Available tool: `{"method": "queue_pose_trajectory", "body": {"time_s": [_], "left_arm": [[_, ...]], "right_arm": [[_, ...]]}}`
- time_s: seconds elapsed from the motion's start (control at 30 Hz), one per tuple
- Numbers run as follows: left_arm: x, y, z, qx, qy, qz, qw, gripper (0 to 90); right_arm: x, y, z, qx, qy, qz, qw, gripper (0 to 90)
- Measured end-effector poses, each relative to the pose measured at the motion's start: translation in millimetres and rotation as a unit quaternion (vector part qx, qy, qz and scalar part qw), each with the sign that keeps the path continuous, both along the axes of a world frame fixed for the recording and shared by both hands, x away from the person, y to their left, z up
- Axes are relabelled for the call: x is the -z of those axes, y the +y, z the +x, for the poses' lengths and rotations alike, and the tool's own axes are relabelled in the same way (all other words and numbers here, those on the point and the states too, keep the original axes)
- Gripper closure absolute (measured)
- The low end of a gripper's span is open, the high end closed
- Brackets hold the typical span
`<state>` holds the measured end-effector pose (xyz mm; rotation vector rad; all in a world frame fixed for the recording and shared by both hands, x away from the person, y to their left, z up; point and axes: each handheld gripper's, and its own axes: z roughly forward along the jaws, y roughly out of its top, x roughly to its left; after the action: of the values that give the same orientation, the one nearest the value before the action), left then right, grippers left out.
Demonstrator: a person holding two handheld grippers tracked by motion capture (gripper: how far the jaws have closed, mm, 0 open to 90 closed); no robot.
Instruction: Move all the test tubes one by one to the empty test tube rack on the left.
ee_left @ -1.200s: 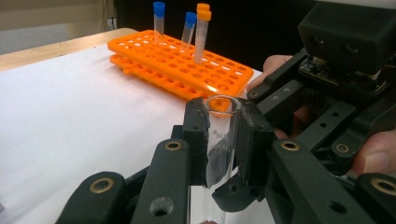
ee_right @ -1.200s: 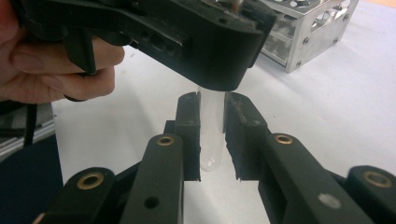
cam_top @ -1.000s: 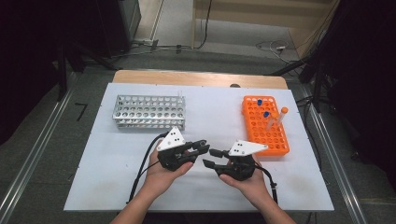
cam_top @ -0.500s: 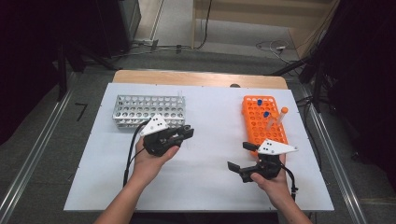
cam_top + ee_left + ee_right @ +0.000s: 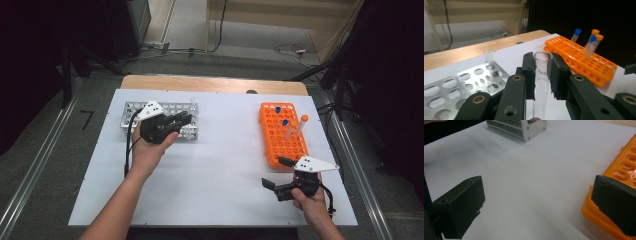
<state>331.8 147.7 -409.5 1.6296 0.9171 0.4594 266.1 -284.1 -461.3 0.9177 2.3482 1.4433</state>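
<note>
High view: left gripper over the metal rack, closed on a clear glass tube; right gripper spread wide, empty, low over the desk beside the orange rack.

Left gripper view: pads clamp the open-topped tube upright above the rack holes.

Right gripper view: jaws wide apart, nothing between; they've just been opening.

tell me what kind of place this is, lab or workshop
Most likely a lab bench set up for recording. An orange rack holds capped tubes, a metal rack stands opposite, and the left gripper is clamped on a clear glass tube. Cables trail over the floor behind.
</note>
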Motion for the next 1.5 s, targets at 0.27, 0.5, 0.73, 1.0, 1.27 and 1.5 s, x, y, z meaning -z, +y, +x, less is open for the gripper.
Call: {"method": "queue_pose_trajectory", "body": {"time_s": [0.27, 0.5, 0.73, 1.0, 1.27, 1.5], "left_arm": [[-2.3, 6.6, 27.4, -0.031, -0.003, -0.001, 0.9995, 76.2], [-0.3, 15.6, 56.0, -0.061, -0.005, -0.011, 0.9980, 76.2], [-1.8, 18.8, 78.9, -0.091, 0.000, -0.011, 0.9958, 76.2], [4.8, 11.1, 96.2, -0.118, 0.004, -0.020, 0.9928, 76.2], [14.4, 2.6, 103.9, -0.121, 0.009, 0.004, 0.9926, 76.2], [22.6, -5.0, 106.6, -0.117, 0.029, 0.036, 0.9921, 76.2]], "right_arm": [[2.7, -7.7, 5.7, 0.015, -0.002, 0.003, 0.9999, 0.0], [3.7, -10.9, 8.1, 0.023, -0.004, 0.000, 0.9997, 0.0], [3.6, -13.1, 8.6, 0.025, -0.004, 0.003, 0.9997, 0.0], [5.4, -12.3, 9.3, 0.025, -0.001, 0.002, 0.9997, 0.0], [5.7, -14.0, 9.3, 0.024, -0.002, 0.002, 0.9997, 0.0], [7.0, -14.5, 9.7, 0.026, 0.000, 0.002, 0.9997, 0.0]]}}
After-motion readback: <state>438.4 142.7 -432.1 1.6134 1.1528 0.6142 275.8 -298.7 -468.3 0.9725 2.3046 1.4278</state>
